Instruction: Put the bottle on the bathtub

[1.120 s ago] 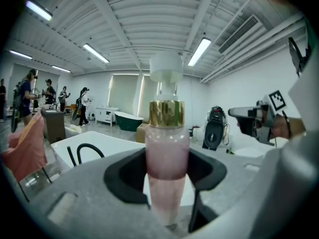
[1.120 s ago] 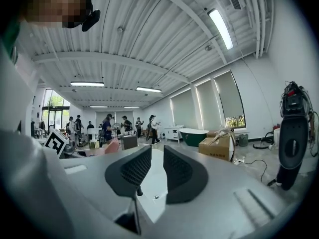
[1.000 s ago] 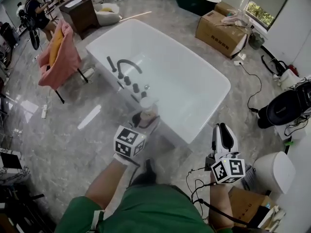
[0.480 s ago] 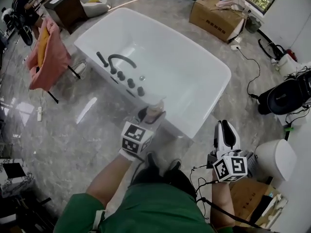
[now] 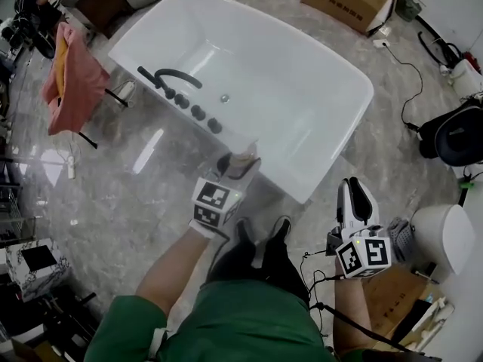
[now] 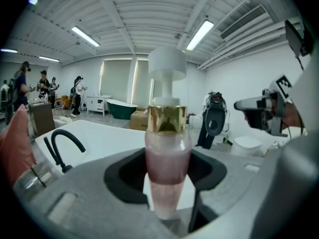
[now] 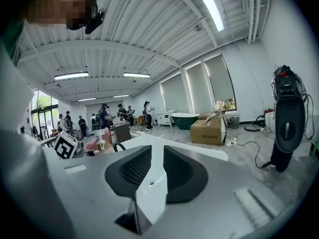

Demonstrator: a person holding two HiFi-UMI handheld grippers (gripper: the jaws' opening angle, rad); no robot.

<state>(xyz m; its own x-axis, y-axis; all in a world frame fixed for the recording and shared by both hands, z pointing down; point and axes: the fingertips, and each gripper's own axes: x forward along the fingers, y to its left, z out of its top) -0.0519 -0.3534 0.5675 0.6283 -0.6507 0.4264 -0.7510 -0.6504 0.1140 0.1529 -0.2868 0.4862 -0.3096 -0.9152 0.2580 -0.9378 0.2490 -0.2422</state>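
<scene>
Left gripper (image 5: 237, 166): my jaws clamped the bottle (image 6: 168, 156), upright.
Bottle: at the bathtub's (image 5: 359, 89) near rim.
Right gripper (image 5: 354, 193): my jaws stood slightly apart, empty.

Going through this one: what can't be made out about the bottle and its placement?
Whether the bottle touches the bathtub rim: head view, the left gripper covers the contact.
The bottle's base: left gripper view, hidden behind the gripper's body.
Any print on the bottle: too small in head view, none legible in left gripper view.
</scene>
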